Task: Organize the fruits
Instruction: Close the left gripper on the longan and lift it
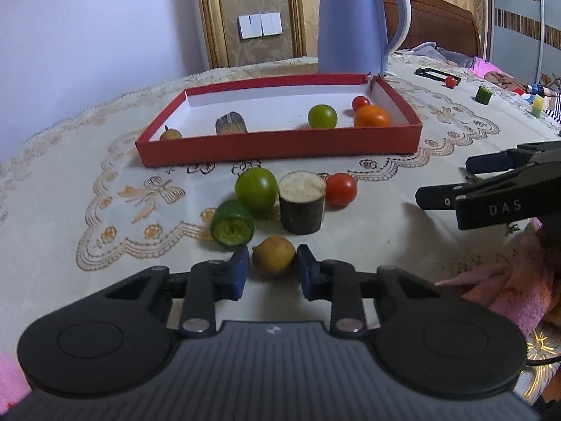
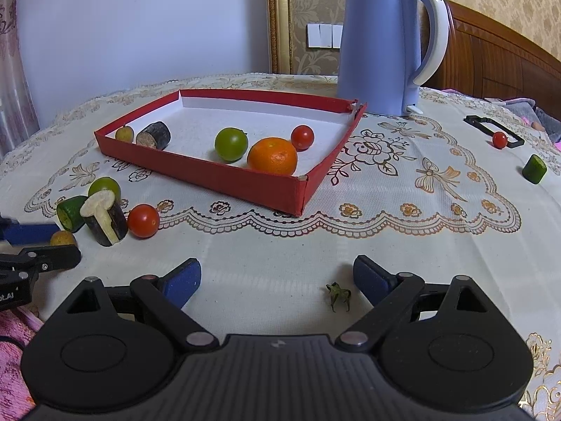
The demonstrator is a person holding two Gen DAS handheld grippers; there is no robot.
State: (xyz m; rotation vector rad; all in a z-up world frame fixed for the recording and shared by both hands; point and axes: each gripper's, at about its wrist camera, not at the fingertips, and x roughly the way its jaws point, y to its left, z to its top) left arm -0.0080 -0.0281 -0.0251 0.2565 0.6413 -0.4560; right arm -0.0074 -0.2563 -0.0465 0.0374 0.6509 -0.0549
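Note:
A red tray holds an orange, a green fruit, a red tomato, a dark cut piece and a small yellow fruit. In front of it lie a green fruit, a cut green piece, a dark cylinder and a red tomato. My left gripper is open around a small yellow fruit. My right gripper is open and empty.
A blue kettle stands behind the tray. At the far right lie a black frame, a small tomato and a green piece. A green stem scrap lies between the right fingers. Pink cloth lies at the table's near edge.

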